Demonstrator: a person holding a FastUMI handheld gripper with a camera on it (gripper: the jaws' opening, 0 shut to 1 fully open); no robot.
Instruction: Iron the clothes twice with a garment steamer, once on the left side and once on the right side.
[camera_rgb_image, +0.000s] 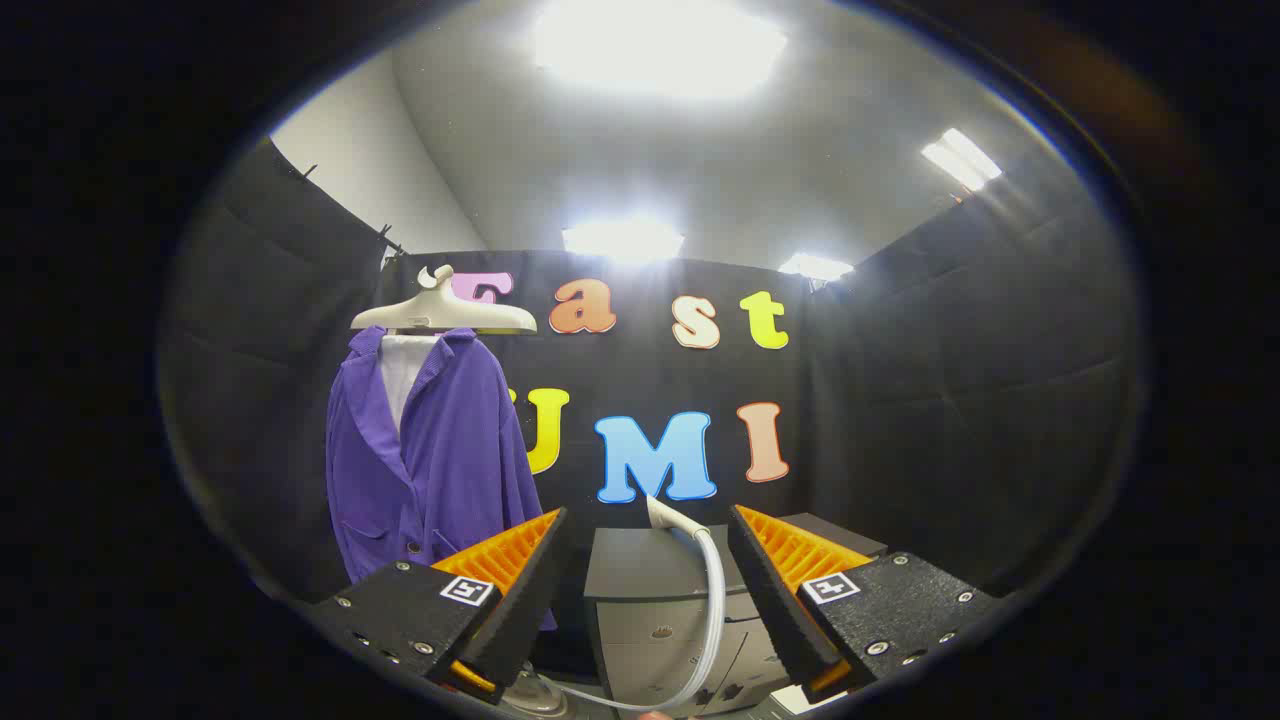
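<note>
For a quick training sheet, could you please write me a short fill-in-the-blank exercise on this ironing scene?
1. The purple jacket hangs on a pale ____.
2. The gripper has its jaws ____, gripping nothing.
3. The steamer handle with its white hose stands ____ the jaws, just ahead.
4. The jacket hangs to the ____ of the grey steamer unit.

Missing words: hanger; open; between; left
</note>
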